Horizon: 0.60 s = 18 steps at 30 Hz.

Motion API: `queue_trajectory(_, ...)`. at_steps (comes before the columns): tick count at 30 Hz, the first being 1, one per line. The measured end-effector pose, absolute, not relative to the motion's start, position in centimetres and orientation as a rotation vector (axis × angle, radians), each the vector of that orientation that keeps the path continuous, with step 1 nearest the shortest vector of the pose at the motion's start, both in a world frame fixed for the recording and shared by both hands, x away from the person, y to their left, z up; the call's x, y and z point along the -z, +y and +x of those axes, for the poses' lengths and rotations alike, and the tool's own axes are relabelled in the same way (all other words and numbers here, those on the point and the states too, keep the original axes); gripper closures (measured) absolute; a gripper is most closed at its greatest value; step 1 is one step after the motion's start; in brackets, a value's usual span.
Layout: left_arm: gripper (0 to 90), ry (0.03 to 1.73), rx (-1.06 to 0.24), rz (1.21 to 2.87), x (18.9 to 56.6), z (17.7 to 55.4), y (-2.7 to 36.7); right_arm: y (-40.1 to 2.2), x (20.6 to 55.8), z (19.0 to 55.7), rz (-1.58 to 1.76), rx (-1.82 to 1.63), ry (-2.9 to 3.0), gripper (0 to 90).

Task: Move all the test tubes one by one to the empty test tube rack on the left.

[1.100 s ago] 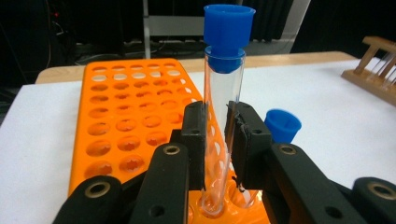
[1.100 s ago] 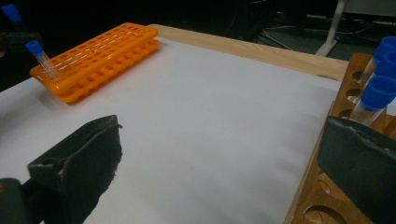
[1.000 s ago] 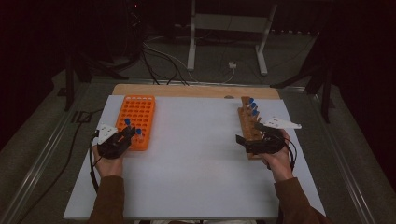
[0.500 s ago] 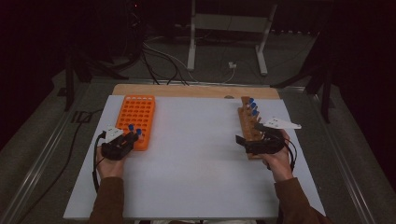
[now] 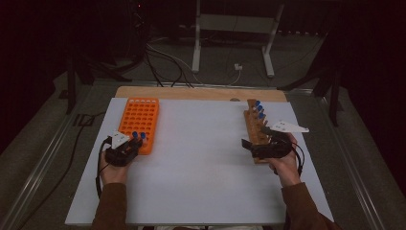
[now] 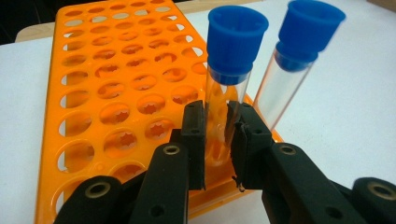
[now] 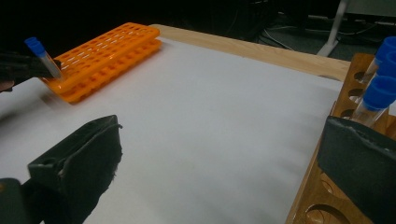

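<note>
Tubes come first: a clear tube with a blue cap (image 6: 237,44) stands upright between the two black jaws of the left gripper (image 6: 218,140), which press against its glass on either side, so that gripper is clamped on it. Whether the tube's foot sits in a hole of the rack or hangs just above it is hidden by the jaws. A second blue-capped tube (image 6: 299,56) stands just beside it, tilted a little away, at the near corner of the orange rack (image 6: 116,93). That rack is a flat plastic grid of round holes, most of them bare, lying on the white table top (image 5: 201,163) at the person's left. In the high view the left hand (image 5: 114,171) holds its gripper at the rack's near end, where the two blue caps show. Across the table, well apart, a wooden rack (image 5: 254,132) lies lengthwise at the right, with several blue-capped tubes (image 5: 258,109) standing in its far holes. The right gripper (image 5: 251,146) rests by the near part of that wooden rack, its jaws spread wide with nothing between them; in the right gripper view one jaw lies over the white surface and the other over the rack's edge. A pale wooden board (image 5: 191,92) borders the table's far side.
</note>
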<state>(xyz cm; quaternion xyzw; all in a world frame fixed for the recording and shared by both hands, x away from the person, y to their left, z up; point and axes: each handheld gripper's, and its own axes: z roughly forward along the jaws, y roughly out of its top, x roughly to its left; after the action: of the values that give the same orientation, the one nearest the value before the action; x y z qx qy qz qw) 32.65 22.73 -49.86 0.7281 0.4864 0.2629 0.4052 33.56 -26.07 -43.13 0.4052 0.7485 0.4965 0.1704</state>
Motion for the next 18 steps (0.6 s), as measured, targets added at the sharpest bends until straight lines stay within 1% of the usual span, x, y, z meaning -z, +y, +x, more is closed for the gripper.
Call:
queue_trajectory(8,76.2,1.248,-0.663,1.83,49.74,32.68,22.63,-26.06,43.17,33.6,1.149,-1.409,2.129,0.0)
queue_trajectory(12,67.9,1.27,-0.661,1.81,49.66,32.63,22.93,-26.16,43.14,33.6,1.155,-1.413,2.126,0.0)
queue_trajectory(18,61.9,1.259,-0.643,1.765,49.08,31.99,23.52,-26.17,43.15,33.59,1.153,-1.413,2.128,0.0)
